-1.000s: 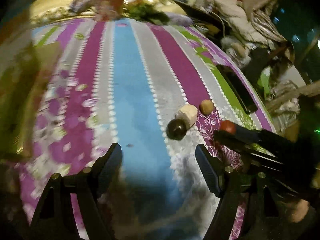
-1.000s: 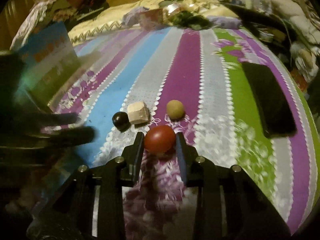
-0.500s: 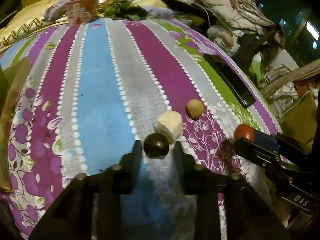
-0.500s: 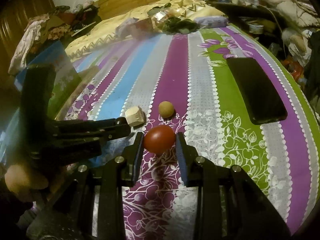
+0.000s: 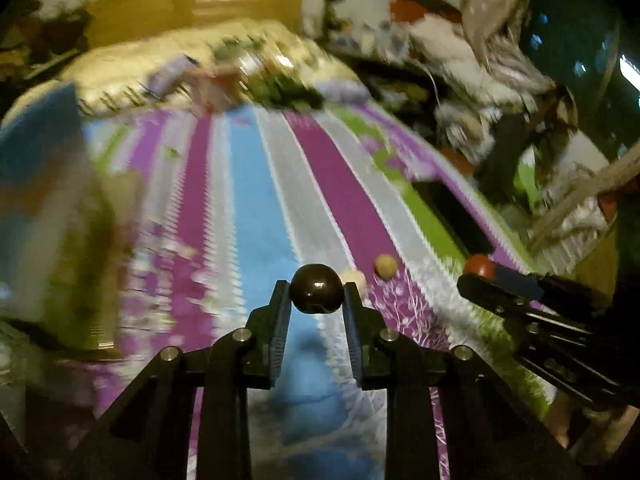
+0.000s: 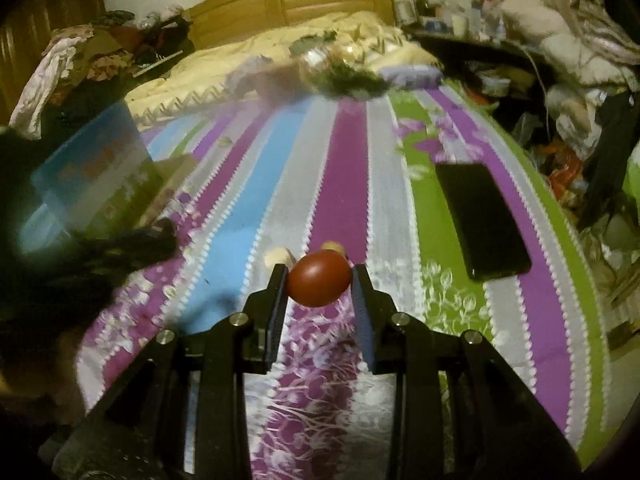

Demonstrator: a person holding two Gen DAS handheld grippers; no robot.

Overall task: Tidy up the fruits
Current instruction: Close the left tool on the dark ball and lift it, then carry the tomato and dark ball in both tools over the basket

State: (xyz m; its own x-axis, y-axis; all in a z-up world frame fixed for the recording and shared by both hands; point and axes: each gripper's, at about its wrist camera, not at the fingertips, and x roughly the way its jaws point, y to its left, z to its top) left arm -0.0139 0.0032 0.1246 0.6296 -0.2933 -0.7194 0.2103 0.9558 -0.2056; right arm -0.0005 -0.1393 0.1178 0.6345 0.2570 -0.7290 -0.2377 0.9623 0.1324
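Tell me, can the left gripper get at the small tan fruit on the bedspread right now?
Probably not yet: the left gripper is shut on the dark round fruit, so its jaws are occupied. The path to the tan fruit itself looks open.

Striped bedspread [image 6: 340,184] in purple, blue, grey and green with white flowers, red fruit [image 6: 319,278], dark brown ball fruit [image 5: 316,289], black phone [image 6: 482,220], black grippers [image 6: 319,280].

Two low forward-facing claw-mounted views, sharing the striped bedspread [image 5: 256,208] and headboard [image 6: 320,0].

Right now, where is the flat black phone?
In the right wrist view, the flat black phone lies right of centre on the striped bedspread, mainly over its green stripe.
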